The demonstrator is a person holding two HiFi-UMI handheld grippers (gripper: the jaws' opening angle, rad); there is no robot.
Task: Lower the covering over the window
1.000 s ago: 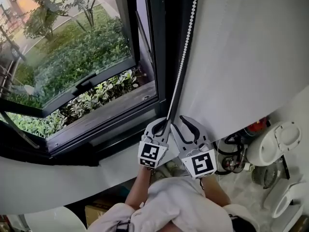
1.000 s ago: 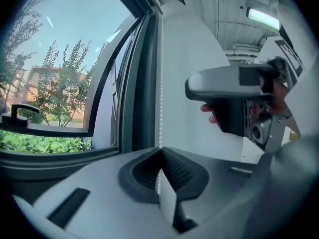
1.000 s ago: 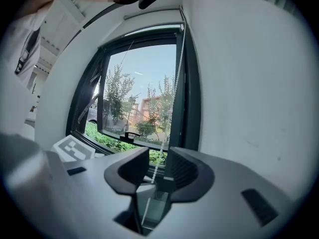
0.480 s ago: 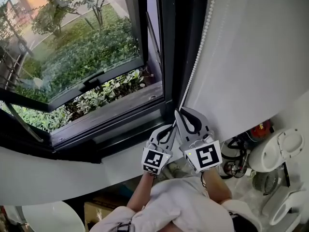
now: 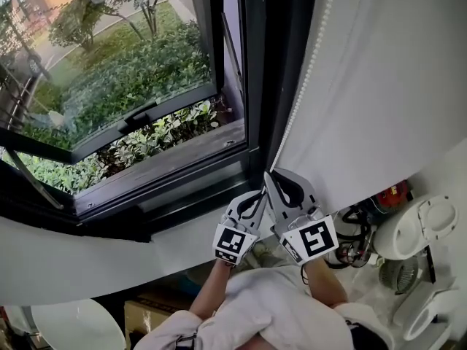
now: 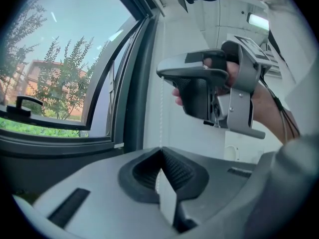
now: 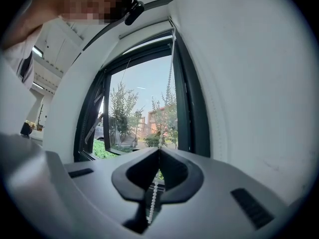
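A white roller blind (image 5: 387, 86) hangs rolled partway beside the dark-framed window (image 5: 241, 86). Its white bead chain (image 5: 306, 86) runs down the frame's edge to both grippers. My right gripper (image 5: 268, 175) is the upper one. Its jaws have just closed, and in the right gripper view the chain (image 7: 152, 198) passes between the shut fingers of my right gripper (image 7: 159, 151). Just below and to the left, my left gripper (image 5: 255, 194) is shut too. In the left gripper view the chain (image 6: 162, 108) rises from the shut tips of my left gripper (image 6: 161, 151).
The window sash with its black handle (image 5: 139, 115) is tilted open over green shrubs. A white sill (image 5: 73, 261) curves below the window. At the lower right stand a white appliance (image 5: 412, 224), tangled cables (image 5: 350, 239) and a red item (image 5: 390, 192).
The right gripper's jaws, wide open beside the chain a second ago, have closed on it above the left gripper. The left gripper stays shut and has drifted slightly lower.
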